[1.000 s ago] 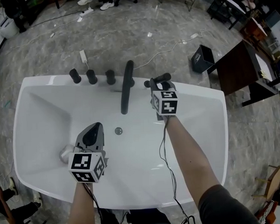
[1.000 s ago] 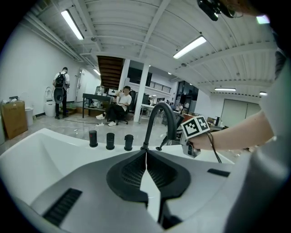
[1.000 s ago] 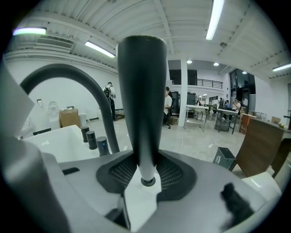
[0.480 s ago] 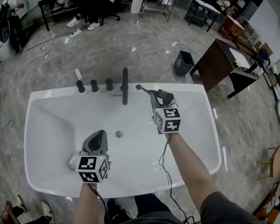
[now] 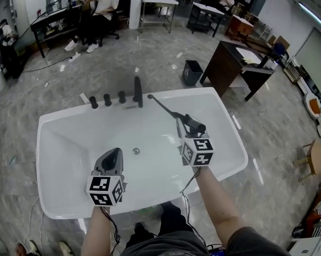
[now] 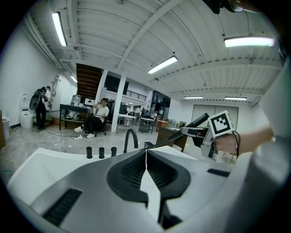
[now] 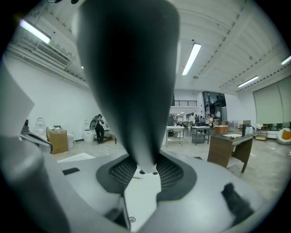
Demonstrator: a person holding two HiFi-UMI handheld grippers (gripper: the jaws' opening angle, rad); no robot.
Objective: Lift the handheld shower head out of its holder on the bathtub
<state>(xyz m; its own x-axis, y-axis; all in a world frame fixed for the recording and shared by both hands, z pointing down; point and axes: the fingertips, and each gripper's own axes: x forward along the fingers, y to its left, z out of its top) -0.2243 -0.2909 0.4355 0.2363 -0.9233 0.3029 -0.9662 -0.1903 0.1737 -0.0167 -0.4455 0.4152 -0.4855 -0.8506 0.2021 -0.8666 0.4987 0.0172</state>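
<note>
The black handheld shower head [image 5: 194,123] hangs over the white bathtub [image 5: 50,121], clear of the far rim. My right gripper [image 5: 188,125] is shut on its handle. Its thin black hose [image 5: 164,107] runs from the handle back to the rim beside the faucet [image 5: 138,90]. In the right gripper view the dark handle [image 7: 129,68] fills the space between the jaws of my right gripper [image 7: 143,169]. My left gripper [image 5: 114,152] hovers over the tub's left half, shut and empty. In the left gripper view the jaws of my left gripper [image 6: 146,155] meet, and the shower head [image 6: 199,123] shows at the right.
Three black knobs [image 5: 107,99] stand on the far rim left of the faucet. The drain [image 5: 135,151] lies mid-tub. A dark desk [image 5: 237,64] and a black bin [image 5: 191,71] stand beyond the tub at the right. Seated people [image 5: 101,16] are far back.
The right gripper has drawn the shower head up and away from the far rim toward the near side, hose trailing. The left gripper has risen and pulled back too.
</note>
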